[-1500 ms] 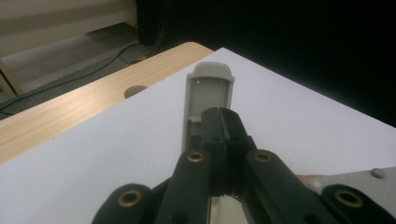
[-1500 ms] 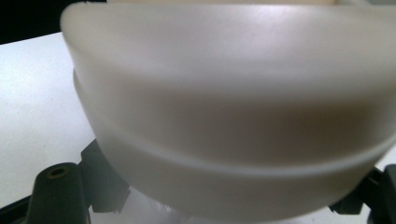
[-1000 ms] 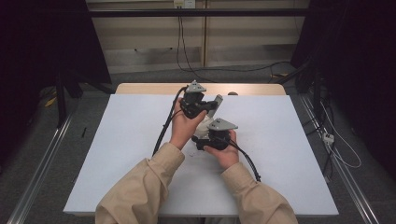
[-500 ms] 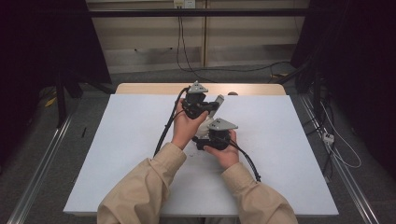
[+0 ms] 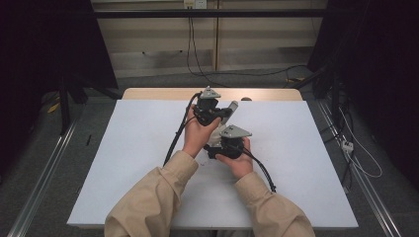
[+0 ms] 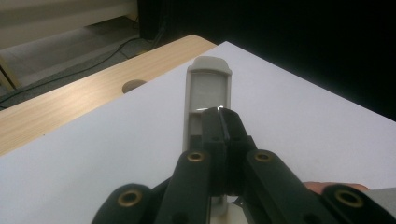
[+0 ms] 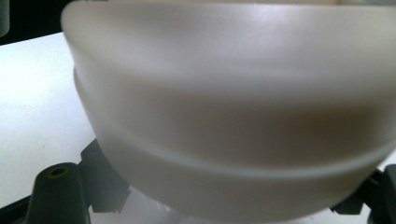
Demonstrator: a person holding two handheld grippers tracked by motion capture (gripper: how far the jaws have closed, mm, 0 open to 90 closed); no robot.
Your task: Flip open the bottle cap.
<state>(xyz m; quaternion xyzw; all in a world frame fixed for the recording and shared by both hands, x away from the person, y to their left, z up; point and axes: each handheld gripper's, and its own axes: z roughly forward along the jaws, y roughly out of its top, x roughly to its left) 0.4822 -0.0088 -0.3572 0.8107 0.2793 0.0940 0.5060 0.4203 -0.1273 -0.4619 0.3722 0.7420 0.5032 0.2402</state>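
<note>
Left gripper view shows the left gripper (image 6: 219, 140) clamped on a grey plastic bar (image 6: 208, 88); right gripper (image 5: 228, 145) state unclear, seemingly steadying it; next likely pulling apart

both grippers, left gripper (image 5: 221, 112) and right gripper (image 5: 213, 146), held close together, jaws closed.

White table top (image 5: 123, 148) on a light wood desk; wood edge strip (image 5: 158, 93) shows at the far side, with a round cable hole (image 6: 133, 86) in it. Grey floor (image 5: 44, 168) around, metal rails on the left (image 5: 42, 190) and right (image 5: 363, 190). Beige panelled wall (image 5: 158, 39) behind, wall socket (image 5: 195, 4) at top, black cables (image 5: 190, 44) hanging down onto the floor. Dark curtains left (image 5: 44, 44) and right (image 5: 375, 59). White power strip (image 5: 347, 145) on the floor at right. Dim room, table lit from above.
</note>
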